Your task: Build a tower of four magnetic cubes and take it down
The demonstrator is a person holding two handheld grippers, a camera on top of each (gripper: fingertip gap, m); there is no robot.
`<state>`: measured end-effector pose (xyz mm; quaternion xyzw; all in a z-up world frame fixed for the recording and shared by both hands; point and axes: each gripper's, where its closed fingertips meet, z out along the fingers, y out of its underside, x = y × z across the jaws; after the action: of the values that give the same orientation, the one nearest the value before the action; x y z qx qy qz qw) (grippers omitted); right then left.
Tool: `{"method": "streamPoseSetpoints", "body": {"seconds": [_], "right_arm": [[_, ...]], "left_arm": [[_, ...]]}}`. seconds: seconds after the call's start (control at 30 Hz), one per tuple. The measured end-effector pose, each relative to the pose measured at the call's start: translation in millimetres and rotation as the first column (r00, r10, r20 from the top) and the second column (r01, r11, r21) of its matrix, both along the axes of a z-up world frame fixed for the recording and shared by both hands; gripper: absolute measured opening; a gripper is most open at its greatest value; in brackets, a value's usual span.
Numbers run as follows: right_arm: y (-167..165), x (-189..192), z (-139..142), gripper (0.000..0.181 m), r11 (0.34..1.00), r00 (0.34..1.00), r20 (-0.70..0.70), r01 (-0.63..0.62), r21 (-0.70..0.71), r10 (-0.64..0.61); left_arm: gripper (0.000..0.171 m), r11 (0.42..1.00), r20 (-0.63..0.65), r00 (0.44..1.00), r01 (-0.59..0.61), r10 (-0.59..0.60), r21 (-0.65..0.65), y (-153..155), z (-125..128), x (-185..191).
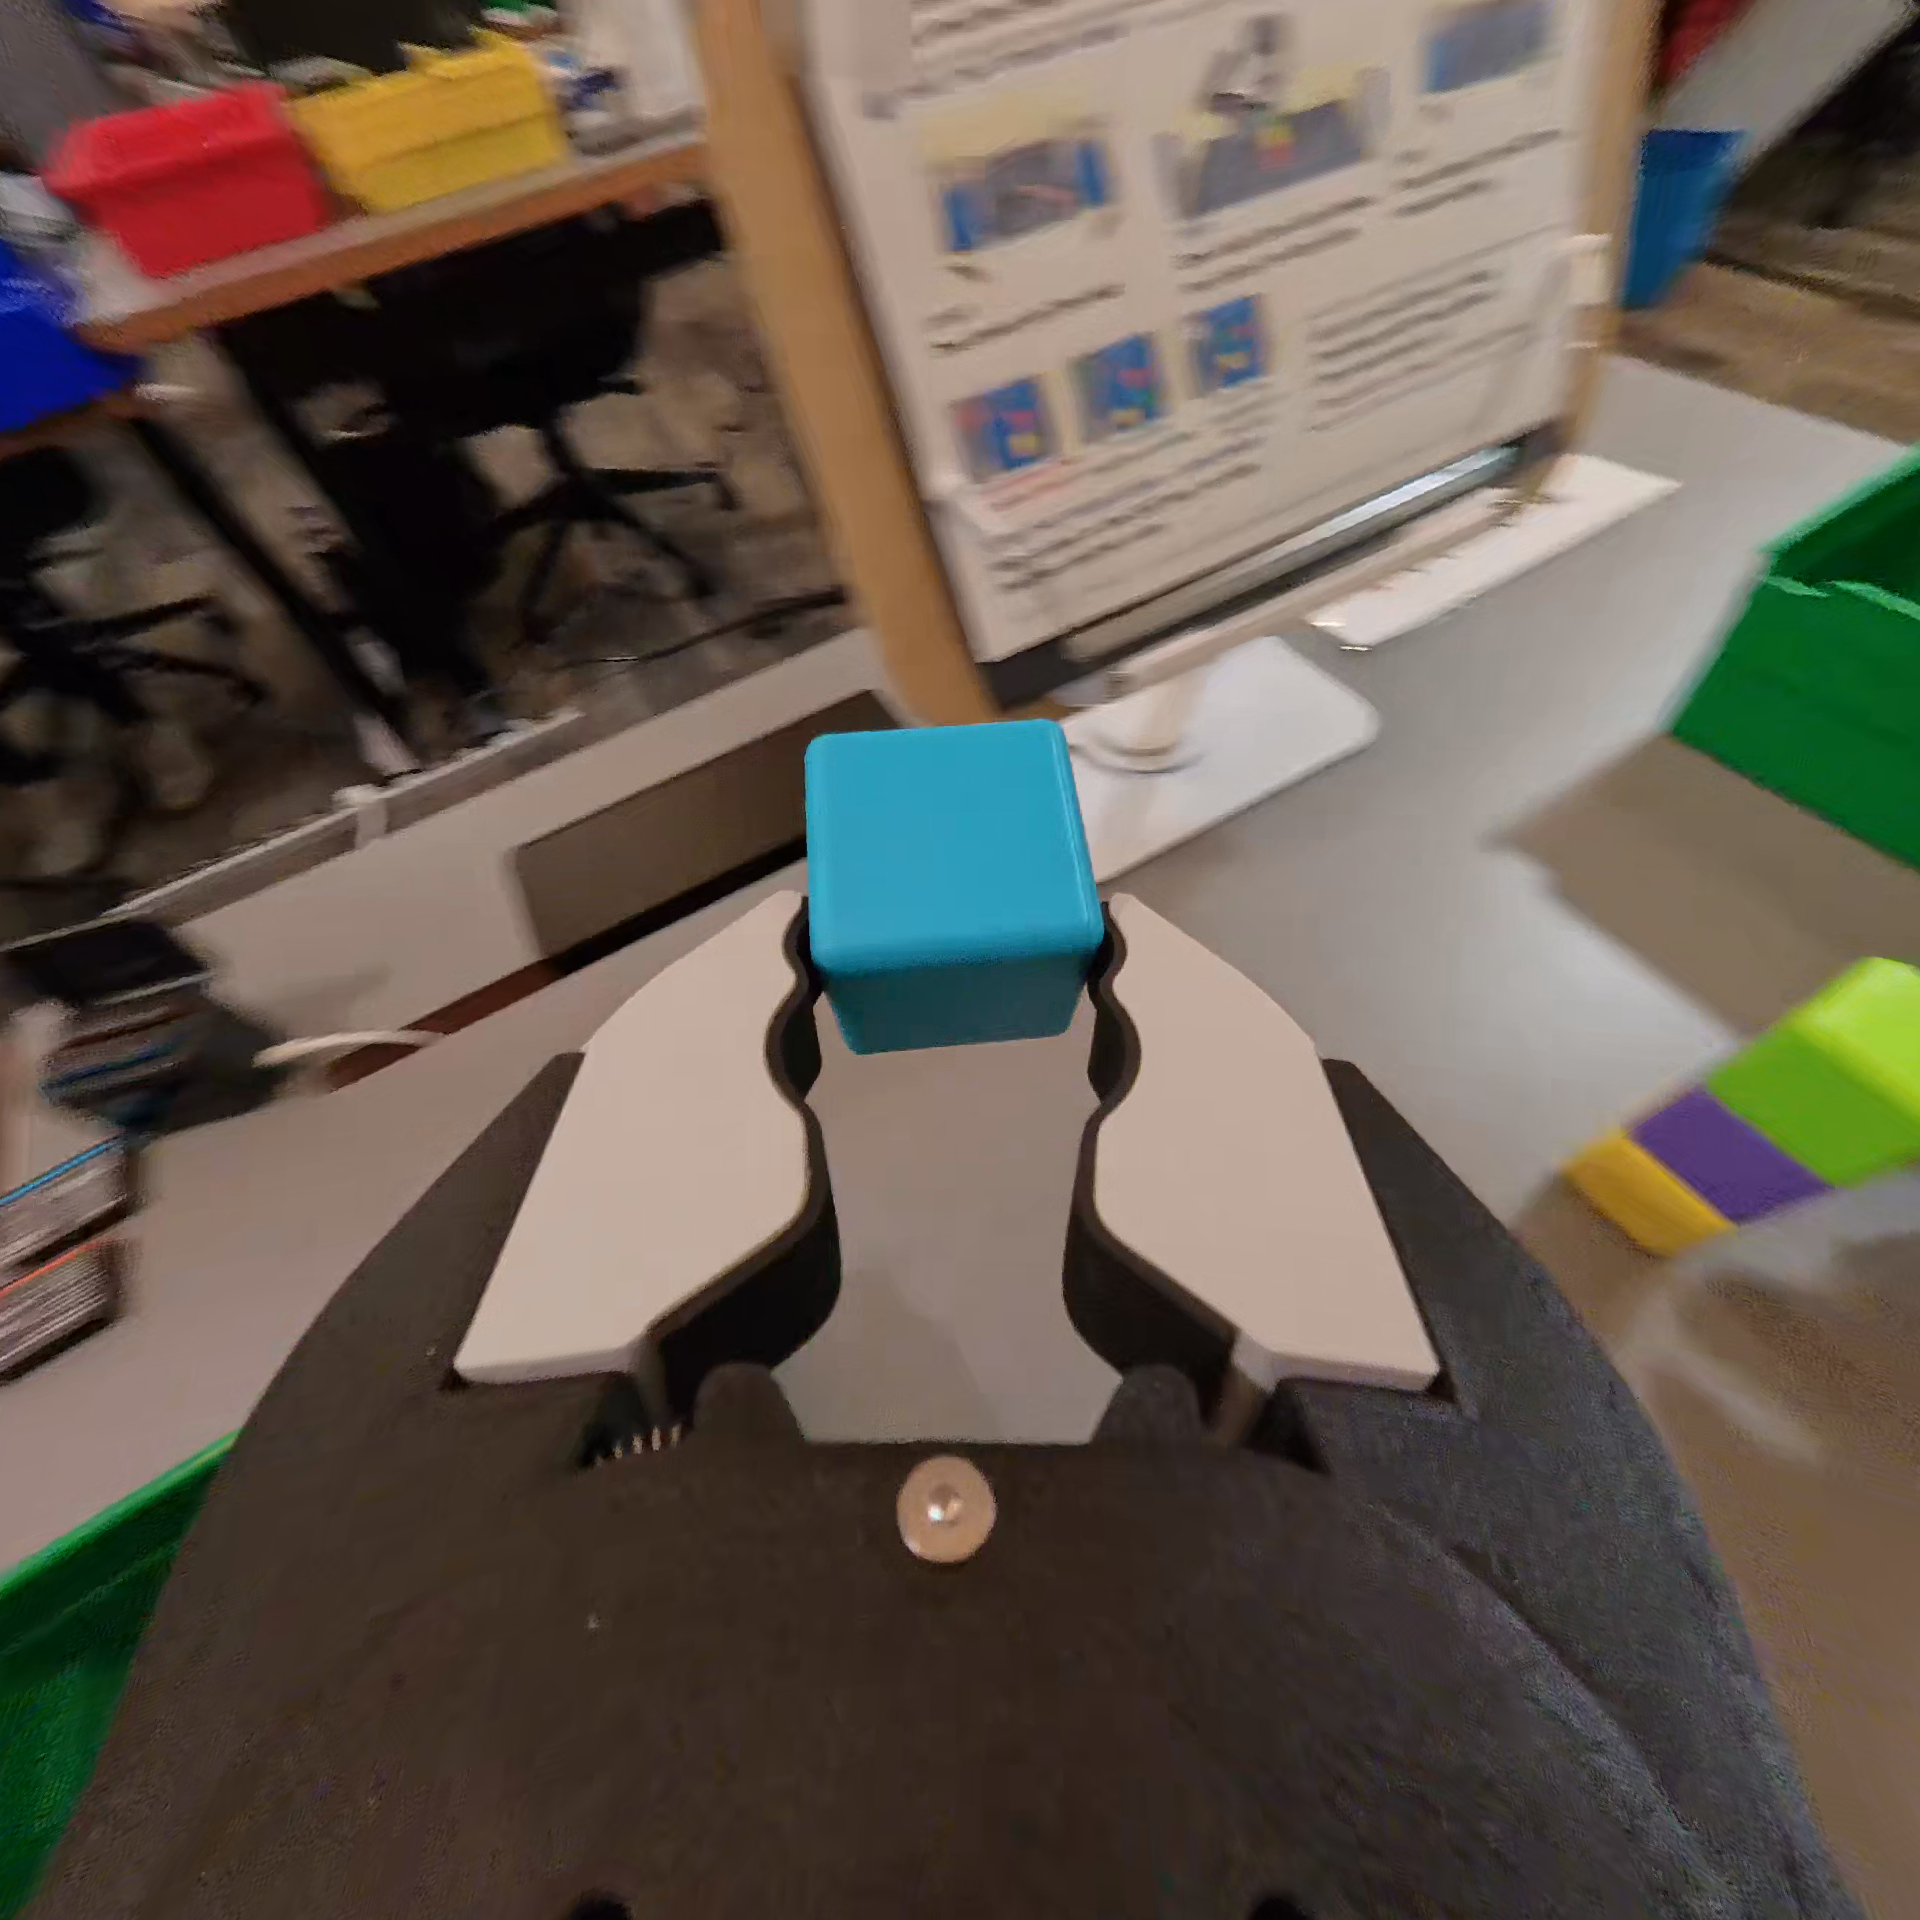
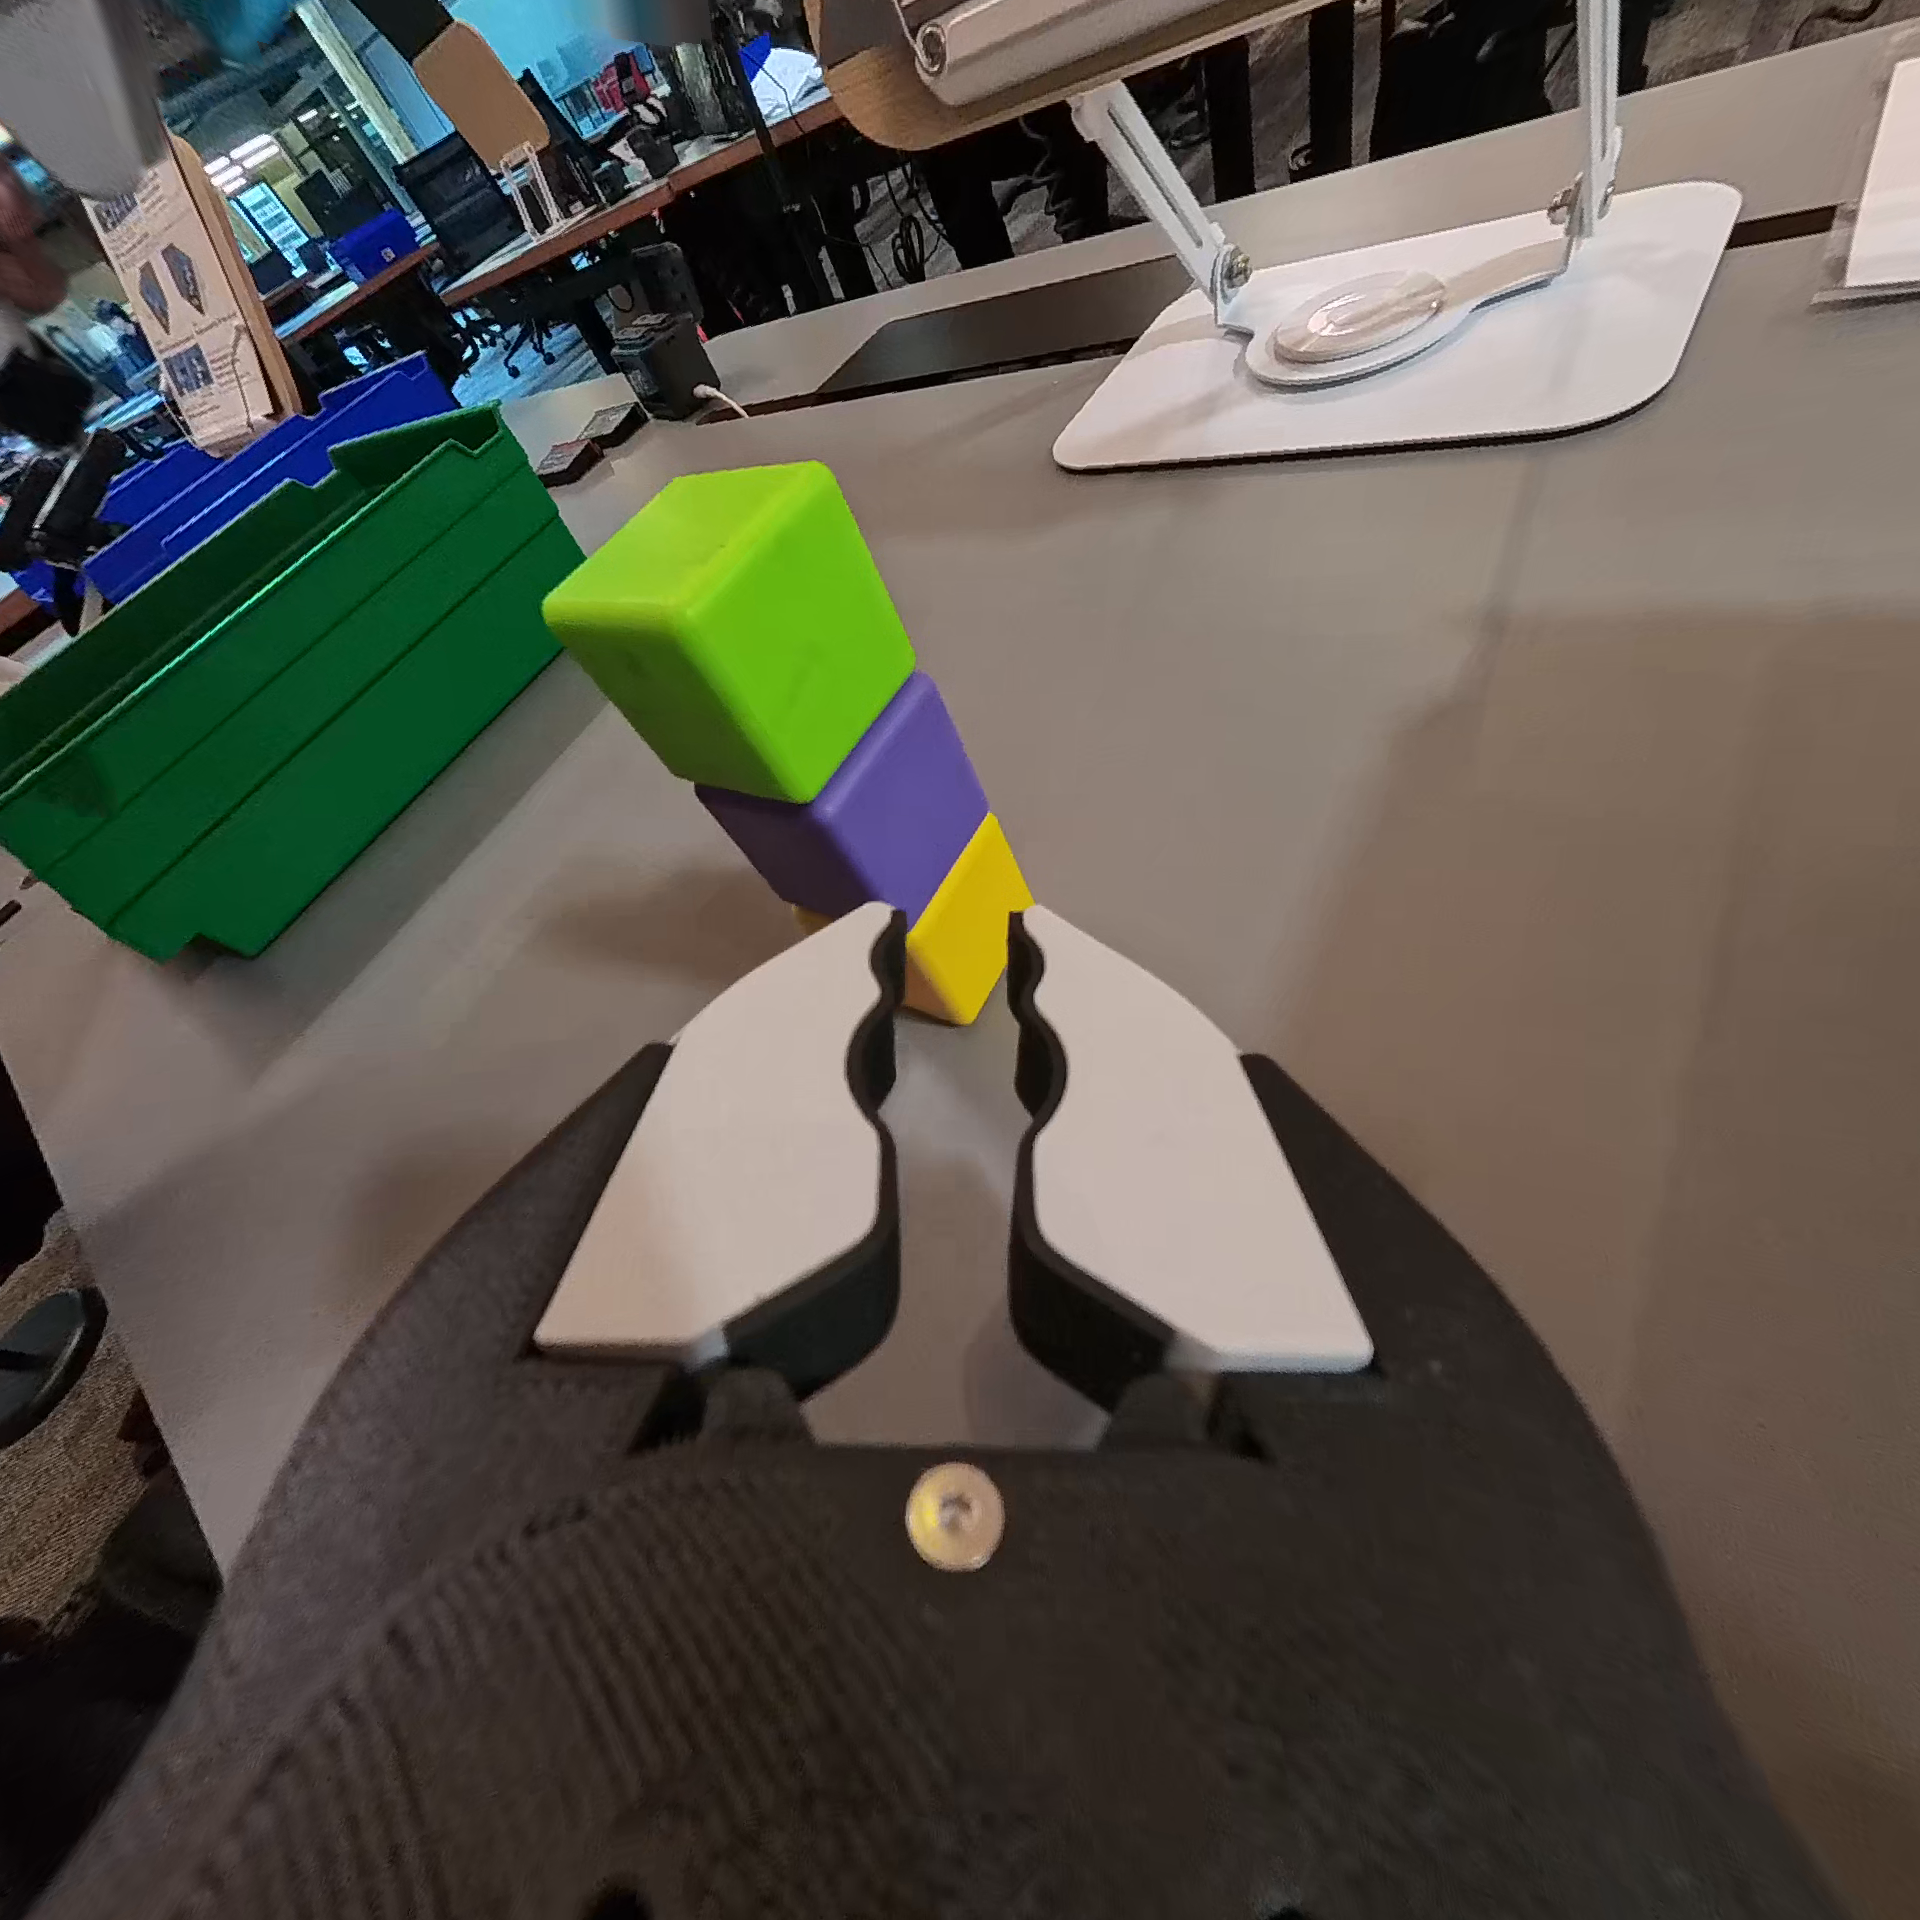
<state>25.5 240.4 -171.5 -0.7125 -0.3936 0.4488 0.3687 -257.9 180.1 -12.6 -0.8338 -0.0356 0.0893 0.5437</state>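
Black, ribbed housing fills the bottom of both wrist views, and from it the pale tongs reach forward. The left tongs [image 1: 951, 935] are clenched on a teal plastic cube with rounded edges [image 1: 948, 878], held clear above the grey surface [image 1: 1403, 935]. The grip sits only on the cube's near lower part, at the very tips, so most of the block stands out past them. To my eye that is the weak spot: a jolt or a slight easing could let it pivot or slip out.

To the right of the teal cube stands a leaning stack: lime green plastic cube [image 2: 732, 629] on top, purple cube [image 2: 862, 821] beneath, yellow cube [image 2: 966, 920] at the bottom. The right tongs [image 2: 956, 930] are partly spread, their tips on either side of the yellow cube; whether they touch it I cannot tell. The tiers look offset, so a nudge there might topple the stack.

A cube has no long axis; the teal one sits squarely, its top face tilted slightly toward the camera, one flat side facing it.

Left of the stack sits a green plastic bin [image 2: 260, 727]; beyond it is a white stand base [image 2: 1455, 343].
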Motion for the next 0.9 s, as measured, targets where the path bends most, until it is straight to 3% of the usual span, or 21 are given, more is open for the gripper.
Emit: {"method": "streamPoseSetpoints", "body": {"seconds": [0.23,0.47,0.63,0.9], "right_arm": [[-3,9,-1,0.018,1.000,1.000,0.013,0.005,0.021,-0.006],[-6,23,-4,0.018,1.000,0.999,0.020,0.024,0.010,-0.024],[-5,30,-4,0.018,0.999,0.999,0.015,0.036,0.002,-0.036],[-7,30,-3,0.018,0.999,1.000,0.001,0.031,-0.040,-0.031]], "left_arm": [[0.049,0.927,0.138,0.918,0.374,-0.372,0.010,44,-25,91],[0.049,0.729,0.173,0.719,0.685,-0.673,-0.008,56,-34,180],[0.049,0.588,0.167,0.595,0.803,-0.786,-0.093,52,-53,224],[0.049,0.525,0.191,0.542,0.841,-0.819,-0.134,53,-77,246]]}}
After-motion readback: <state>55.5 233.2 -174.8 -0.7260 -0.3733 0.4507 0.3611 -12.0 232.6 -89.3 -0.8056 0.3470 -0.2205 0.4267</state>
